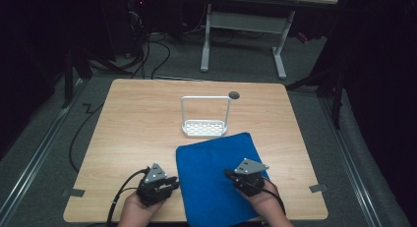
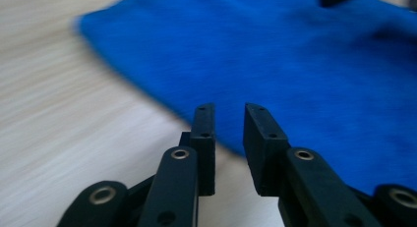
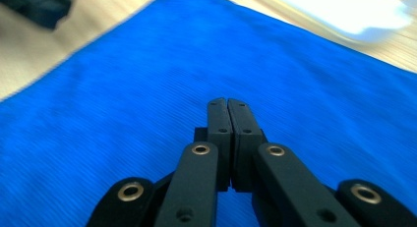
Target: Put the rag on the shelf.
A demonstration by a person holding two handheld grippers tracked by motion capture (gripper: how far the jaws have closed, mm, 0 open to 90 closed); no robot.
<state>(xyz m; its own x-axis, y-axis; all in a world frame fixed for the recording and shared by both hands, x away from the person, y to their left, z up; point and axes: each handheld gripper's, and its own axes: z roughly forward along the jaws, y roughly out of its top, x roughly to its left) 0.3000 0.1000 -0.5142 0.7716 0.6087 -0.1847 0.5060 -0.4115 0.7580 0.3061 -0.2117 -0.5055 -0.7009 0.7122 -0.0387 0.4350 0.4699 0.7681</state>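
Left tongs (image 2: 228, 111) narrowly parted, empty, beside blue cloth (image 1: 216, 175) edge; right tongs (image 3: 228, 105) closed, empty, over cloth. Pinch the hem cleanly.

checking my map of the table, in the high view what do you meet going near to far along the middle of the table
blue cloth → white rack with the tall handle → small dark round hole in the tabletop → far edge of the wooden table
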